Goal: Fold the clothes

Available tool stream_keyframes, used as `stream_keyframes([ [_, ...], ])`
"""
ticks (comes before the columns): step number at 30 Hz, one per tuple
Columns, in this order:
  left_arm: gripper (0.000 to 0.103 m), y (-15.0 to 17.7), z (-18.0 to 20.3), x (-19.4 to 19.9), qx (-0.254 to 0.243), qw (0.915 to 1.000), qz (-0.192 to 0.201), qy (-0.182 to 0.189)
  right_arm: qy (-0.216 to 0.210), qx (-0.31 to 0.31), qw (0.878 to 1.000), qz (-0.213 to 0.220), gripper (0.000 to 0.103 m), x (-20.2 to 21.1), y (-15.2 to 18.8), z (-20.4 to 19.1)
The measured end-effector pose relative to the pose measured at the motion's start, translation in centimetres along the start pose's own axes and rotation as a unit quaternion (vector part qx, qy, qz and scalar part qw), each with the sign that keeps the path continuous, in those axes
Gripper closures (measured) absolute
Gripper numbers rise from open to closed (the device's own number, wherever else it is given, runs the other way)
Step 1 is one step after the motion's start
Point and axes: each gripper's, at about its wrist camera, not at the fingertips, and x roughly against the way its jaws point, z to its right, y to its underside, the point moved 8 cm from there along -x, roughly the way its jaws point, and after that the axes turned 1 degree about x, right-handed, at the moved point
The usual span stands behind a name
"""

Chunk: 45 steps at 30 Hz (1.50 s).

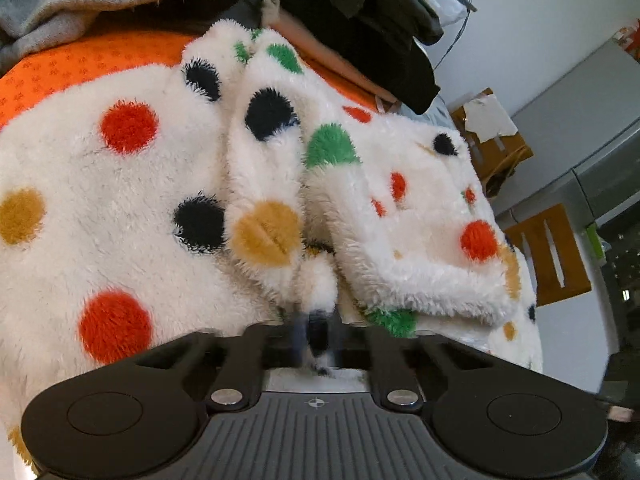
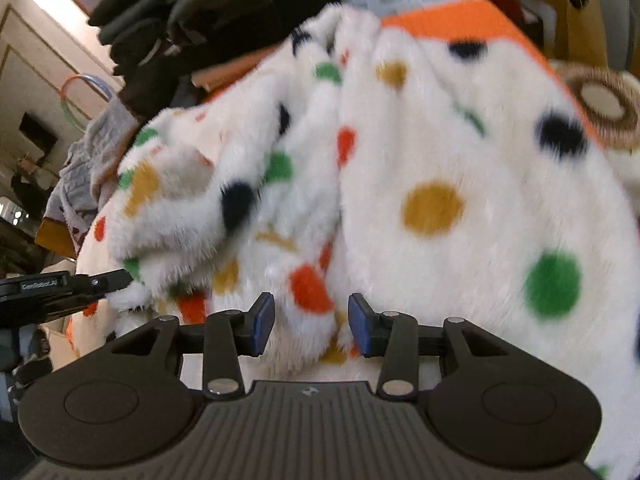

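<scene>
my left tongs (image 1: 318, 336) are pinched tight on a tuft of the white spotted fleece garment (image 1: 120, 208); the garment lies bunched over the orange cover (image 1: 80, 60), a folded flap toward its right edge; my right tongs (image 2: 311, 322) stand partly apart above the fleece, gripping nothing; dark clothes (image 1: 384, 40) sit piled at the far edge.

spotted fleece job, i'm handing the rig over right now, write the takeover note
Left hand-held gripper: shut on a tuft of the spotted fleece garment at its near edge.
Right hand-held gripper: open, pads either side of a fleece ridge, not pressing on it.
The garment lies spread on the orange cover, one flap already turned over onto it. Dark clothes are piled behind.
Done: a first fold, it seems.
Left: grip with the right, fold the rest over, flatten the bunched middle.
</scene>
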Motion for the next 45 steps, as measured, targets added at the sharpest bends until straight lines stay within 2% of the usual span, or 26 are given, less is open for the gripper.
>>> stream_keyframes([
  [1, 0.093, -0.2, 0.1, 0.8, 0.009, 0.9998, 0.010, 0.012, -0.002, -0.004, 1.000, 0.000, 0.058, -0.2, 0.2, 0.0],
  [3, 0.093, -0.8, 0.4, 2.7, 0.021, 0.9989, 0.029, 0.029, -0.006, -0.011, 1.000, 0.000, 0.088, -0.4, 0.6, 0.0],
  [4, 0.093, -1.1, 0.6, 3.8, 0.023, 0.9983, 0.040, 0.035, -0.008, -0.010, 1.000, 0.004, 0.094, -0.2, 0.5, -0.3],
  [7, 0.093, -2.2, 1.1, 7.0, 0.033, 0.9957, 0.065, 0.057, -0.026, -0.009, 0.999, 0.041, 0.095, 2.1, -1.2, -1.5],
  [12, 0.093, -5.4, 2.7, 9.1, 0.053, 0.9894, 0.090, 0.101, -0.069, 0.005, 0.989, 0.132, 0.095, 8.2, -7.2, -5.2],
  [15, 0.093, -8.8, 5.3, 10.0, 0.051, 0.9812, 0.123, 0.140, -0.084, 0.020, 0.979, 0.182, 0.095, 11.2, -11.7, -7.1],
  [18, 0.093, -11.3, 8.5, 12.0, 0.034, 0.9684, 0.162, 0.187, -0.102, 0.028, 0.966, 0.236, 0.095, 14.7, -15.4, -8.2],
  [19, 0.093, -11.5, 9.3, 12.8, 0.025, 0.9645, 0.170, 0.200, -0.103, 0.032, 0.963, 0.246, 0.095, 15.6, -16.0, -8.3],
  [21, 0.093, -10.9, 9.7, 13.6, 0.016, 0.9625, 0.171, 0.210, -0.097, 0.039, 0.961, 0.256, 0.095, 17.0, -16.0, -8.2],
  [22, 0.093, -10.2, 9.5, 13.6, 0.012, 0.9637, 0.165, 0.210, -0.095, 0.041, 0.961, 0.257, 0.095, 17.4, -15.8, -8.0],
  [24, 0.093, -7.7, 8.0, 12.7, 0.011, 0.9716, 0.136, 0.194, -0.087, 0.031, 0.966, 0.241, 0.095, 17.1, -14.1, -6.9],
  [26, 0.093, -4.3, 5.4, 10.9, 0.028, 0.9824, 0.089, 0.162, -0.071, 0.015, 0.975, 0.211, 0.095, 15.8, -11.3, -5.1],
  [28, 0.093, -0.9, 2.6, 8.9, 0.051, 0.9893, 0.039, 0.131, -0.057, -0.009, 0.983, 0.176, 0.095, 14.0, -8.3, -3.6],
  [32, 0.093, 2.9, -1.4, 6.2, 0.074, 0.9939, -0.017, 0.079, -0.021, -0.028, 0.992, 0.121, 0.095, 10.3, -3.2, -1.5],
  [35, 0.093, 3.7, -2.9, 5.1, 0.070, 0.9955, -0.031, 0.056, 0.001, -0.026, 0.995, 0.097, 0.095, 8.5, -0.7, -0.7],
  [40, 0.090, 4.3, -3.7, 4.1, 0.019, 0.9981, -0.055, 0.017, 0.040, 0.019, 0.998, 0.051, 0.090, 6.5, 1.3, -0.8],
  [42, 0.089, 4.3, -3.6, 4.6, -0.002, 0.9987, -0.051, 0.005, 0.063, 0.048, 0.996, 0.044, 0.090, 6.6, 1.1, -1.2],
  [45, 0.081, 3.1, -2.6, 6.2, -0.026, 0.9994, -0.020, 0.003, 0.081, 0.083, 0.992, 0.057, 0.081, 7.7, -0.1, -2.1],
])
